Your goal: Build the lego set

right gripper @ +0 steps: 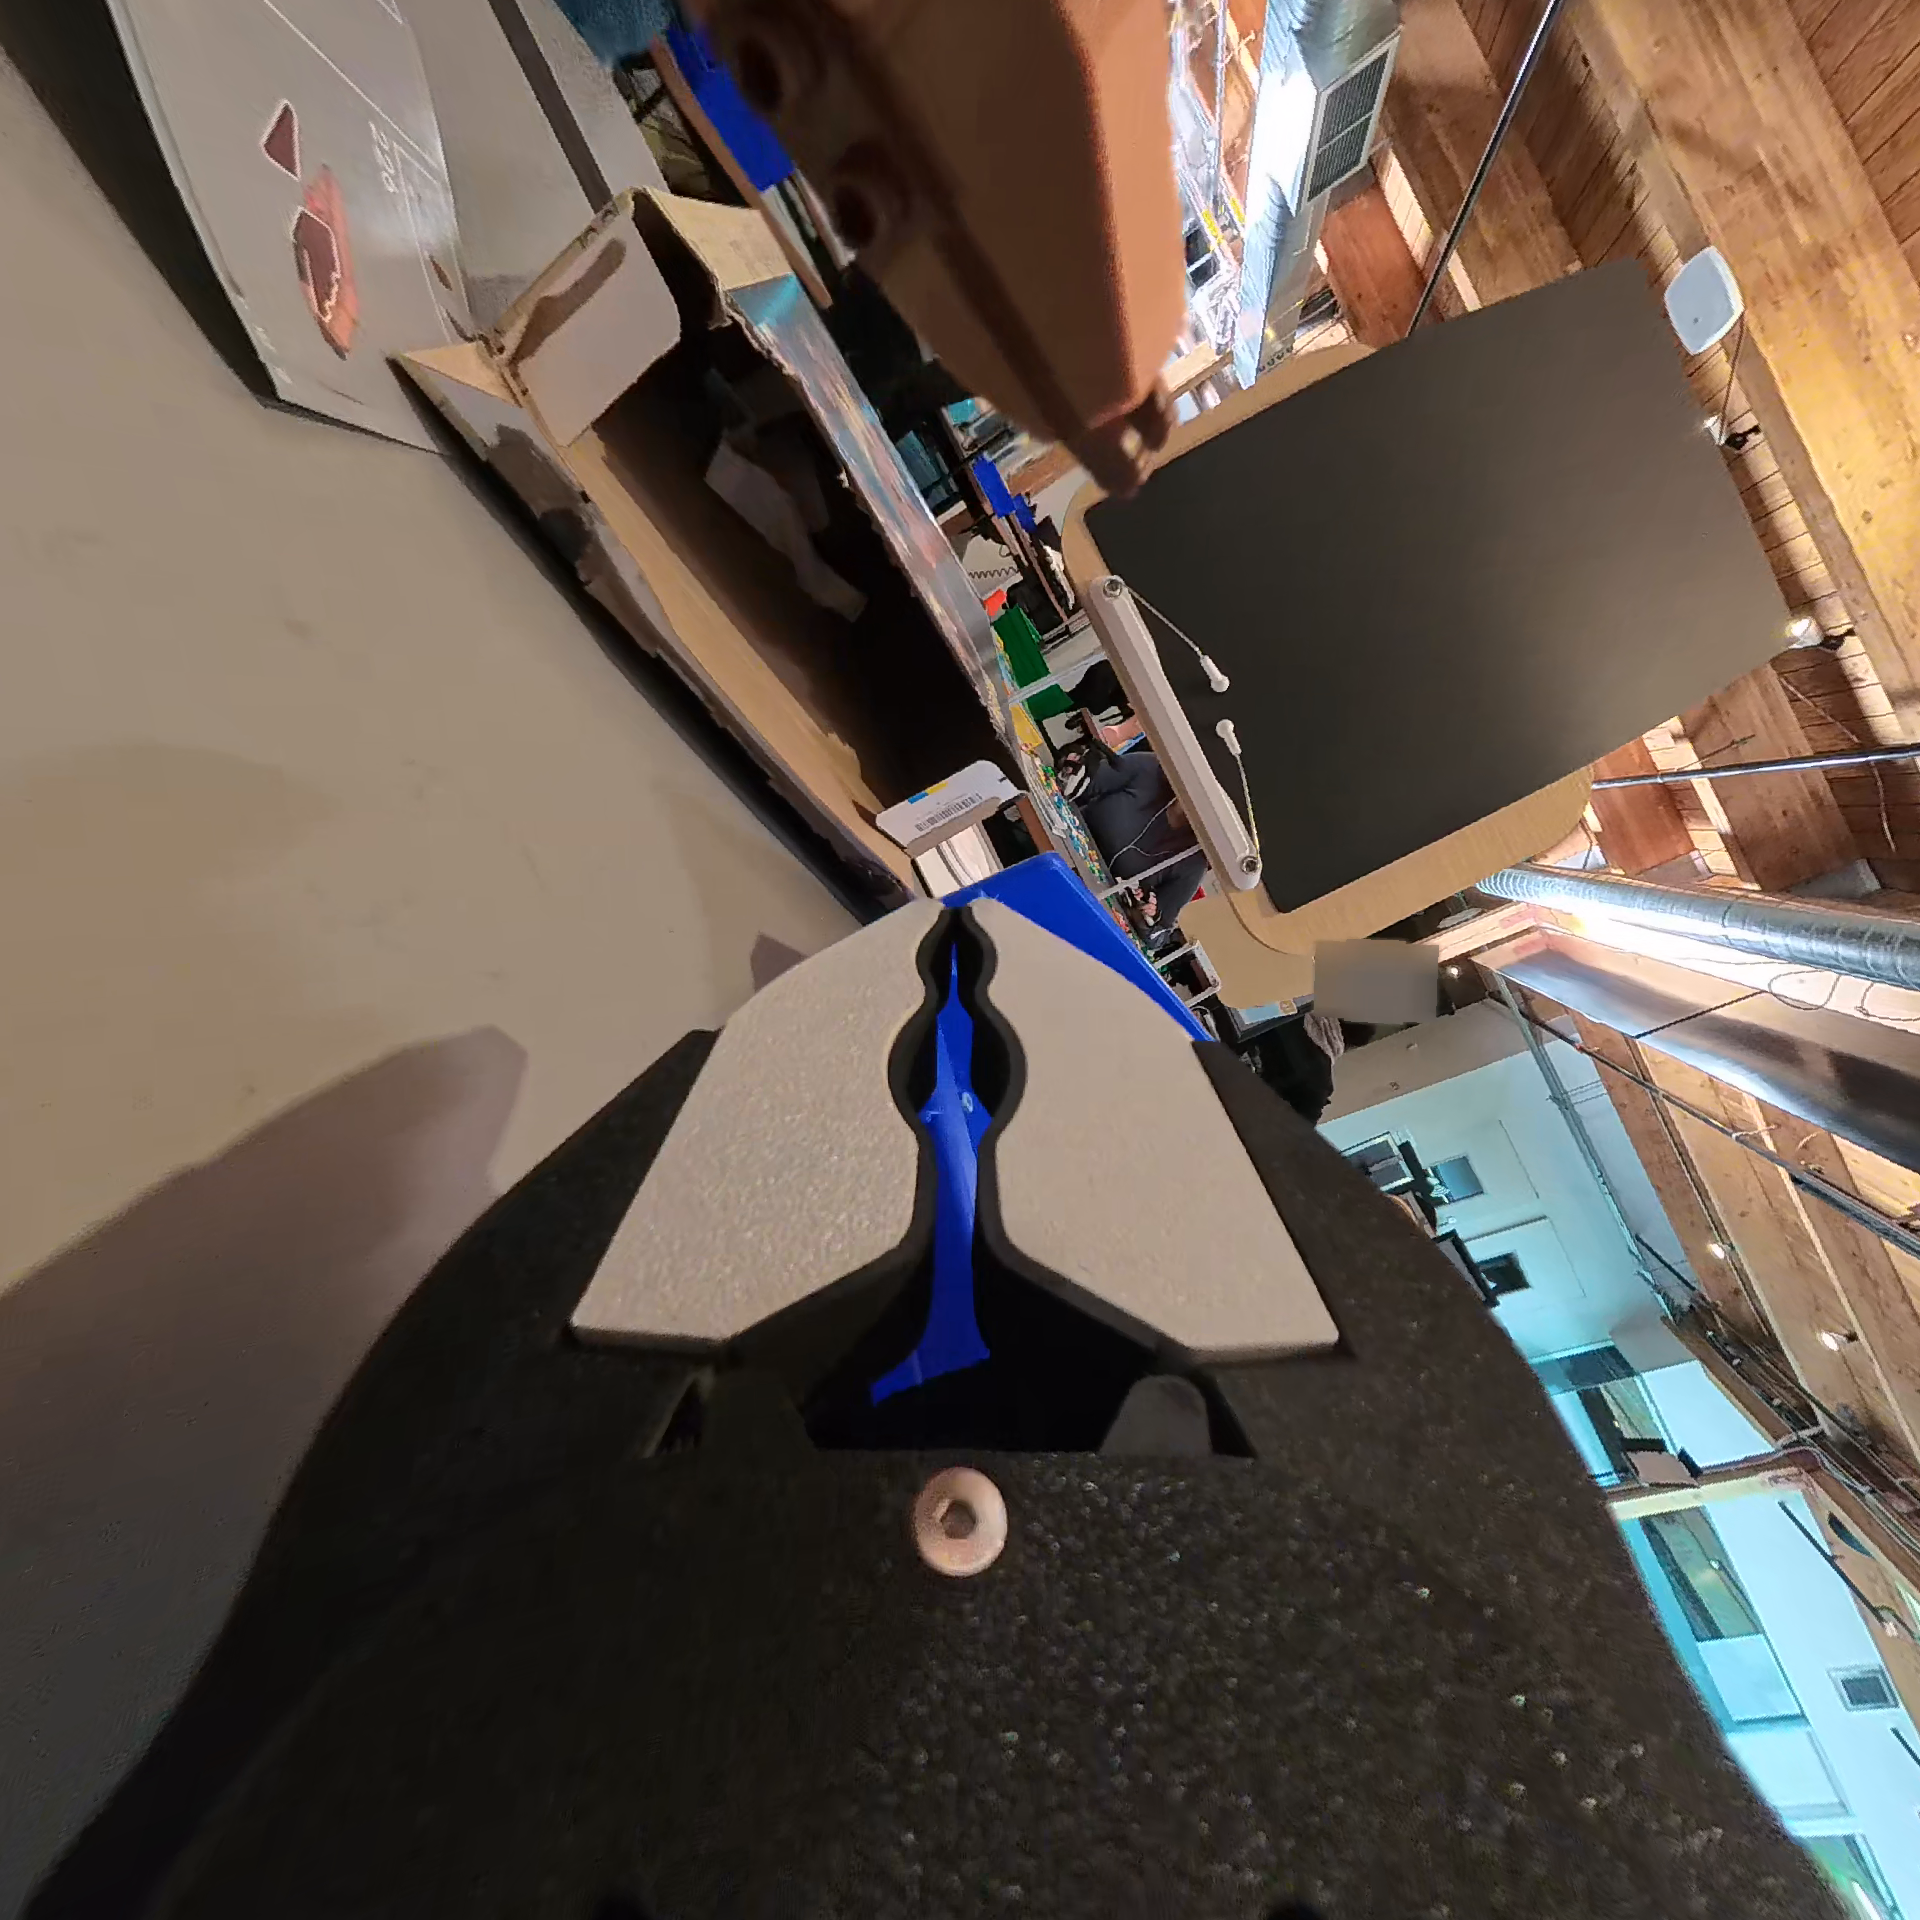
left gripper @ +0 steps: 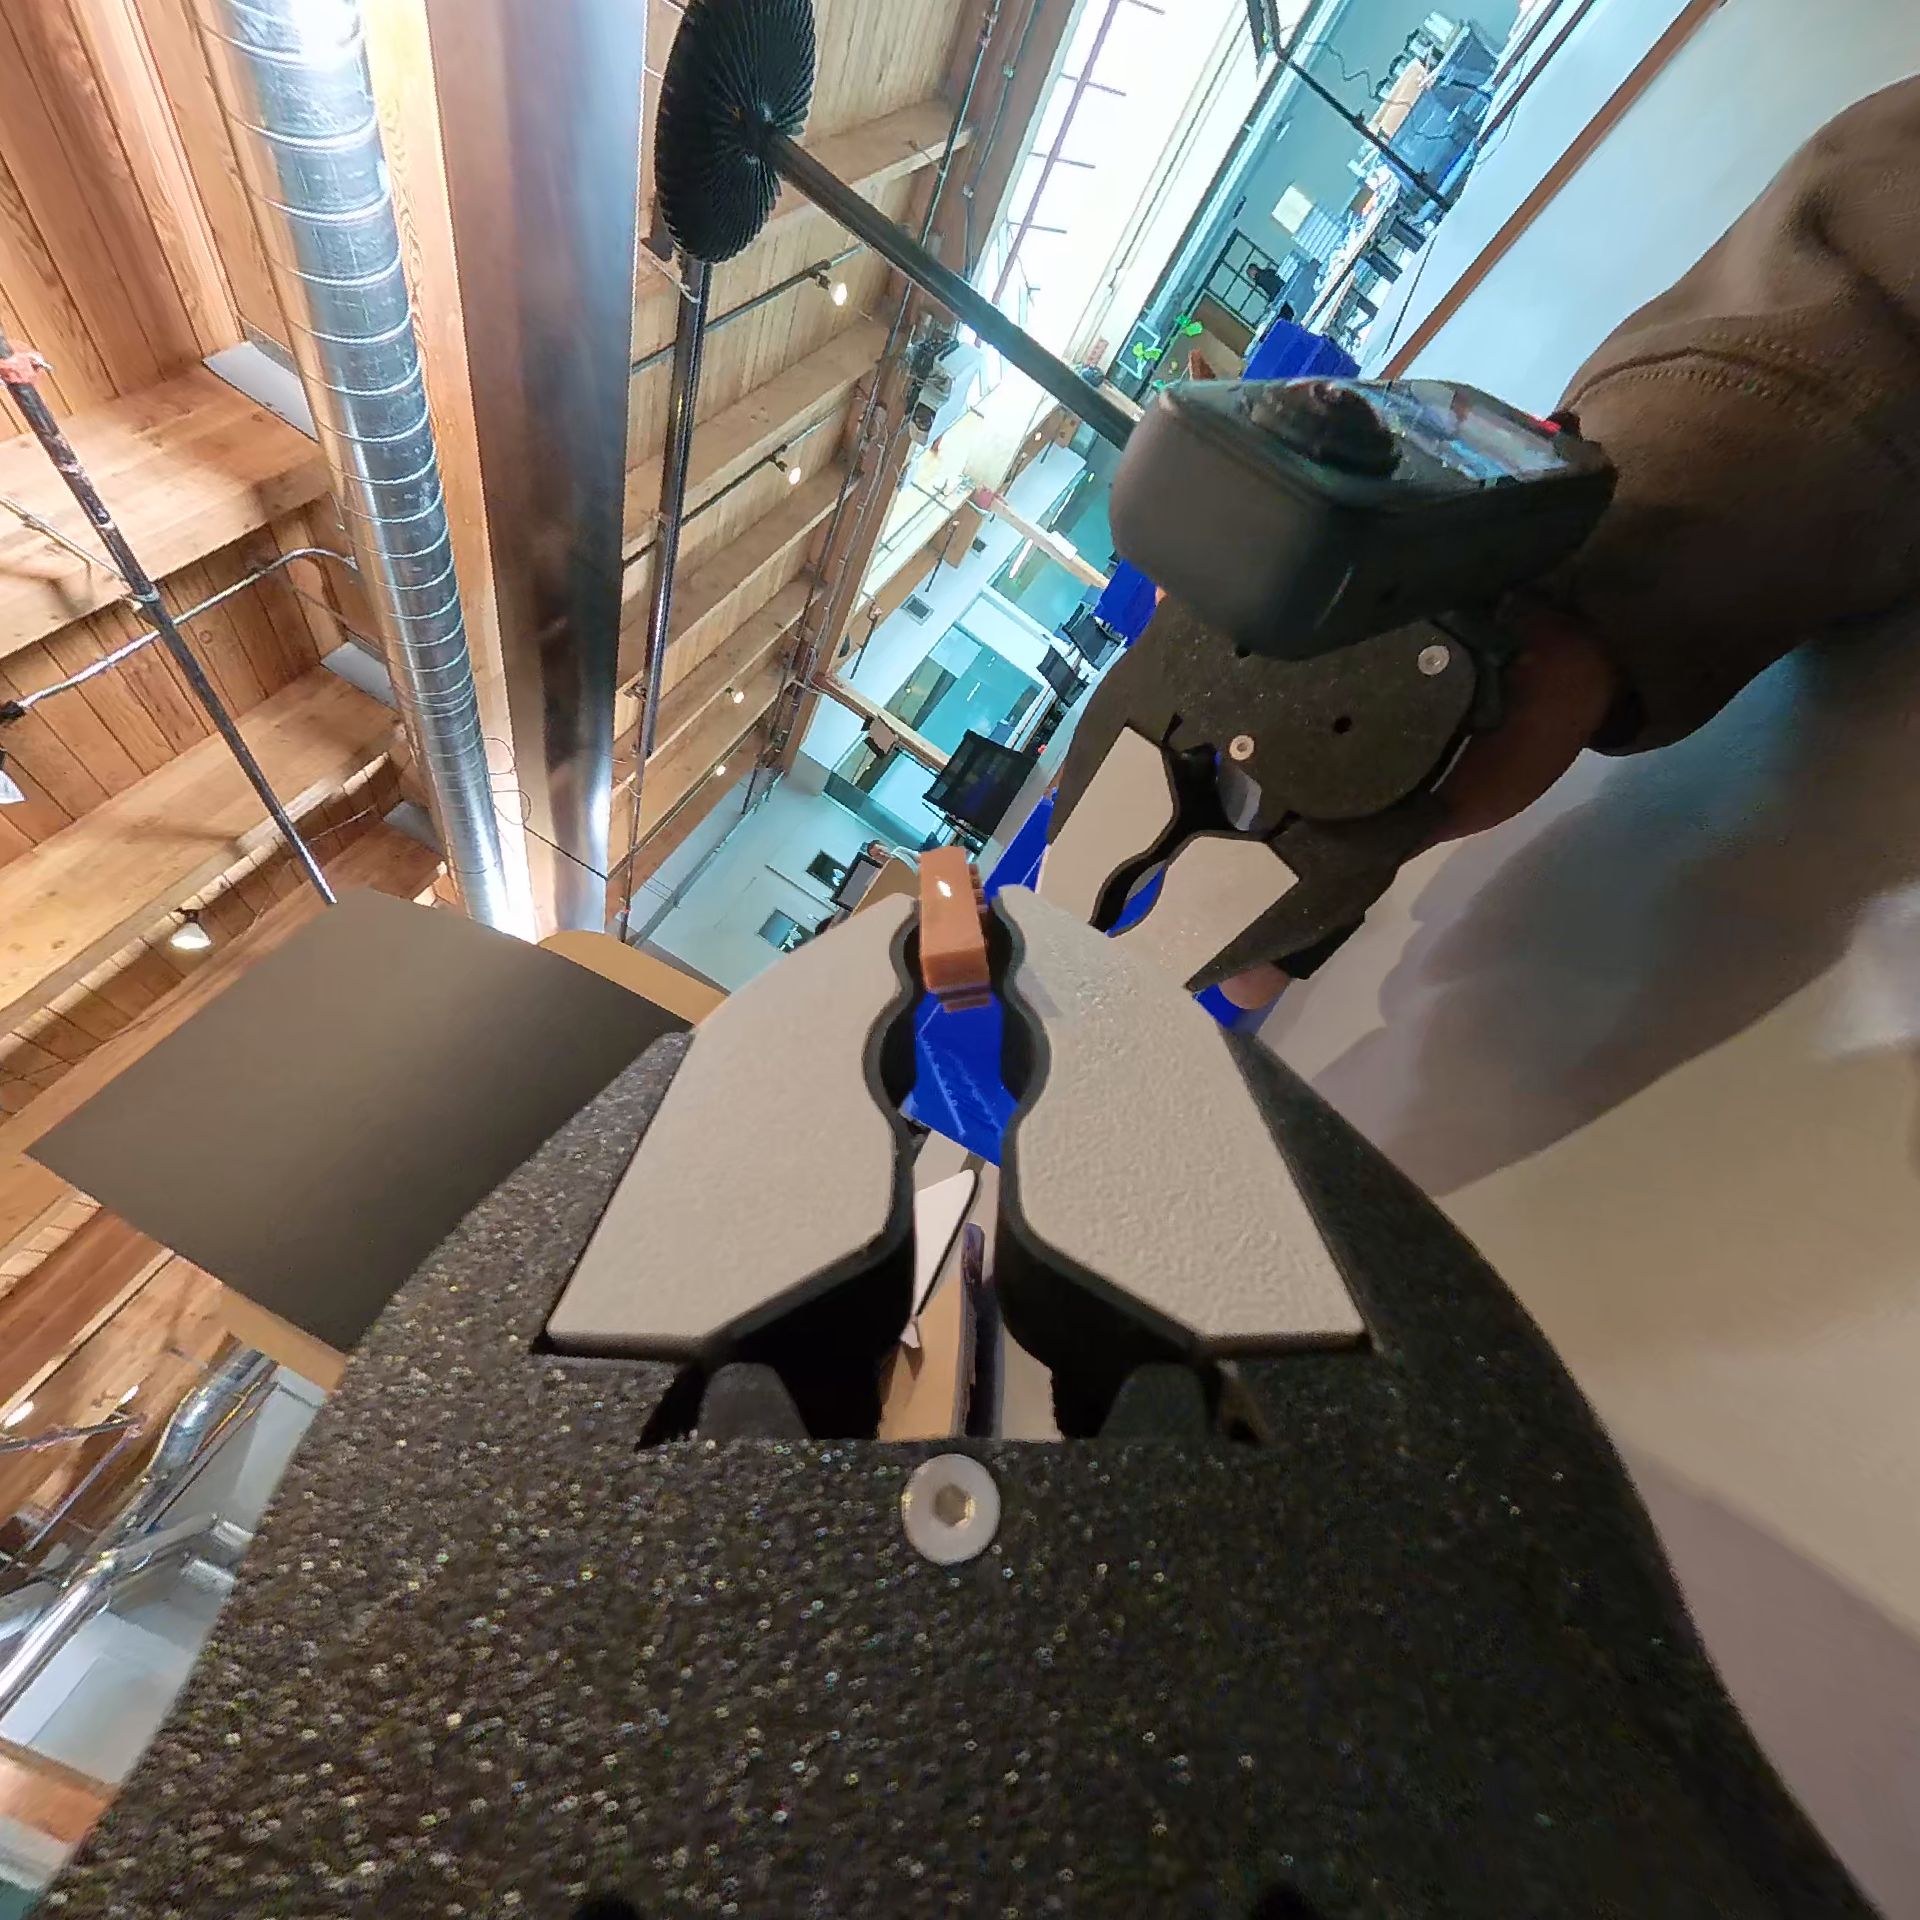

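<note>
My left jaws are clamped on a small brown brick (left gripper: 948,928), pinched at the very tips of the left gripper (left gripper: 951,935), with most of the piece standing out past the pads; my right jaws are closed together on nothing, tip against tip. I'll take the blue bin (right gripper: 1070,914) as my landmark: the right gripper (right gripper: 961,914) sits just in front of its near edge, and in the left view the same blue shows straight behind the brick through the gap in the pads. The right gripper also shows in the left view, up and to the right of the brick, near but apart from it, held by a hand in a brown sleeve (left gripper: 1766,343). From the right camera the brick looms large and blurred, well above the bin. Left of the bin an open cardboard box (right gripper: 644,343) lies on the pale counter (right gripper: 260,675), with a flat printed sheet (right gripper: 301,197) beyond it. My worry is the hold: as I judge it, so little of the brick is between the pads that a knock from the other gripper, or a quick twist of my wrist, could pivot it or pop it loose. Both views are steeply tilted, so I could also misjudge where a dropped brick would land relative to the bin.
</note>
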